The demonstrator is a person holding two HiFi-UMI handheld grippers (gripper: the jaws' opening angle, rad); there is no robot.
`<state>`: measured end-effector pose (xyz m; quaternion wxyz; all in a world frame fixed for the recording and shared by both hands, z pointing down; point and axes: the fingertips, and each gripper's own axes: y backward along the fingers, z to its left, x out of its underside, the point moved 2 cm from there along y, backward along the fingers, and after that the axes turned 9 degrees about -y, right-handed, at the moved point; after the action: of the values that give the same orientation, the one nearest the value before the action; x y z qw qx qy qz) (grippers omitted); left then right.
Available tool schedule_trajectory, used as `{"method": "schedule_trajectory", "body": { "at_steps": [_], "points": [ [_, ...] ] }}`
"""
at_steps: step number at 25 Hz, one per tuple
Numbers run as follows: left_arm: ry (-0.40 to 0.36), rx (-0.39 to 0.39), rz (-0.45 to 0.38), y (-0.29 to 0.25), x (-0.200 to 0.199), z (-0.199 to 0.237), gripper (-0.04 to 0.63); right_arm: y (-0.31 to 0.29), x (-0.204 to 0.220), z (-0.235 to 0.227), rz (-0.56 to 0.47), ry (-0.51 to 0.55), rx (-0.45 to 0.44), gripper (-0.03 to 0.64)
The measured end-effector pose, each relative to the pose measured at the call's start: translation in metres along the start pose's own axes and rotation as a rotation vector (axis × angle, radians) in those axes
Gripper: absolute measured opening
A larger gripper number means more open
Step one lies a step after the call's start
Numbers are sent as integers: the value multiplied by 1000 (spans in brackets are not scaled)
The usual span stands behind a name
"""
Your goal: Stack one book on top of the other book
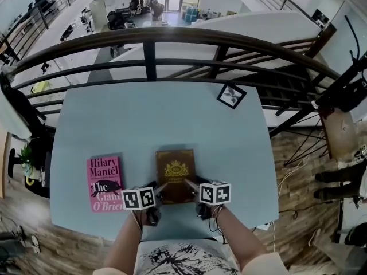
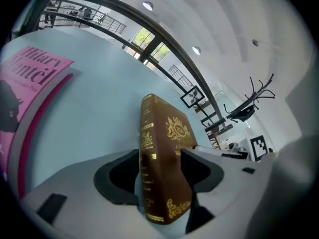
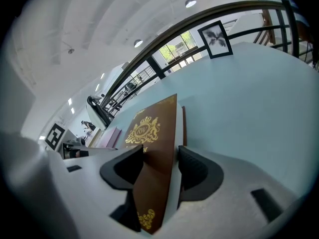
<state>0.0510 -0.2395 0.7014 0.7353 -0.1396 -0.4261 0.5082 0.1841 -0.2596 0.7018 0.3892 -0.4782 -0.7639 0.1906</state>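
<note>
A brown book [image 1: 175, 173] with a gold crest lies flat on the pale blue table [image 1: 160, 119], near its front edge. A pink paperback [image 1: 105, 182] lies flat to its left, a small gap apart. My left gripper [image 1: 160, 188] straddles the brown book's near left corner, and my right gripper [image 1: 190, 183] straddles its near right corner. In the left gripper view the brown book [image 2: 164, 148] stands between the open jaws of the left gripper [image 2: 159, 168], with a sliver of table showing beside the spine. The right gripper [image 3: 160, 168] has the book's [image 3: 154, 133] edge between its wide jaws.
A small black-framed picture [image 1: 231, 95] lies at the table's far right corner. A dark curved railing [image 1: 172, 39] runs right behind the table. The pink paperback [image 2: 30, 83] fills the left of the left gripper view. The person's lap is at the front edge.
</note>
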Motion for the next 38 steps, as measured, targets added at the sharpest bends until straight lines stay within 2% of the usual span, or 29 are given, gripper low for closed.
{"method": "schedule_trajectory", "body": {
  "at_steps": [6,10,16,25,32,38],
  "points": [
    [37,13,-40,-8,2,3,236,0,0,0,-17,-3,19,206],
    [27,1,-33,-6,3,-1,236,5,1,2,-29,-19,37,196],
    [75,10,-83,15,4,-16,236,29,3,17,-68,-45,6,186],
    [25,-2,-133,60,-2,-34,236,56,4,57,-118,28,-27,181],
    [-11,23,-161,109,-16,-8,236,44,9,114,-151,84,-39,180],
    [3,-3,-182,161,-24,33,236,15,24,173,-162,102,-51,181]
  ]
}}
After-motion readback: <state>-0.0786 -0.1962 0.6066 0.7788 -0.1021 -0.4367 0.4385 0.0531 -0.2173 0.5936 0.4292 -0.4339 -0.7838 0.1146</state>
